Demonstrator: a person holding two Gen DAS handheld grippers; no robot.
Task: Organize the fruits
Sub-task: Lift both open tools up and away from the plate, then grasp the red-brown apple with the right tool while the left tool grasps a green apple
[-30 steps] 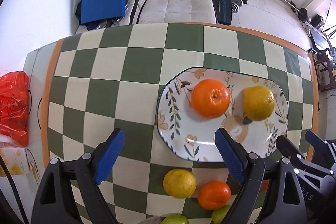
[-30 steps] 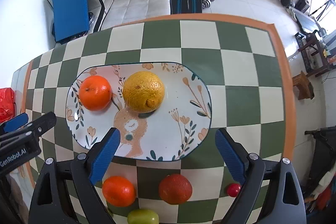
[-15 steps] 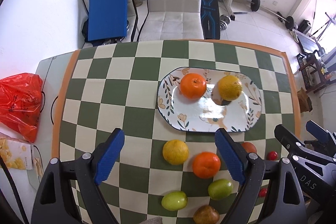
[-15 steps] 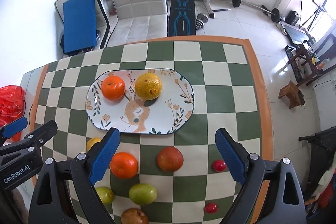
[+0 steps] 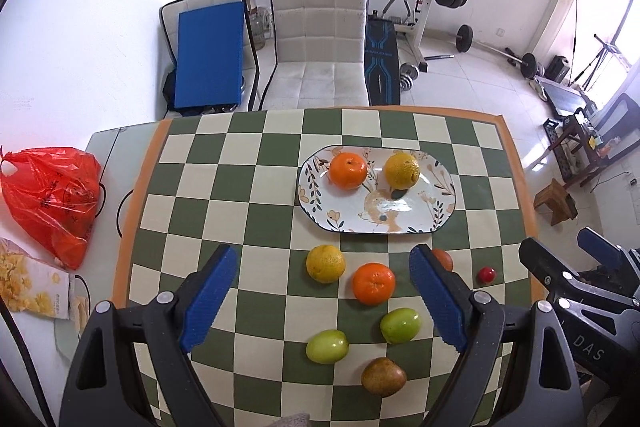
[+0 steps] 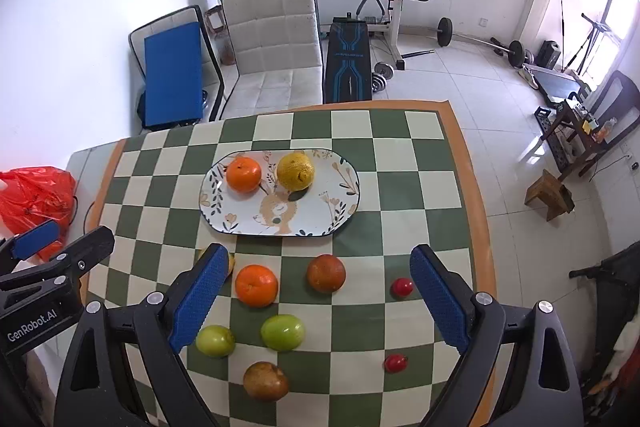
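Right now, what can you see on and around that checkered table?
Plate: one, floral white, mid-table.
Orange and yellow citrus: one each, on the plate.
Loose fruit on cloth: orange, yellow, reddish-orange, two green, one brown, two small red.
Red bag: one, table's left edge.
Chair: one, white, behind the table.
Left gripper, right gripper: black, blue jaws open, empty.
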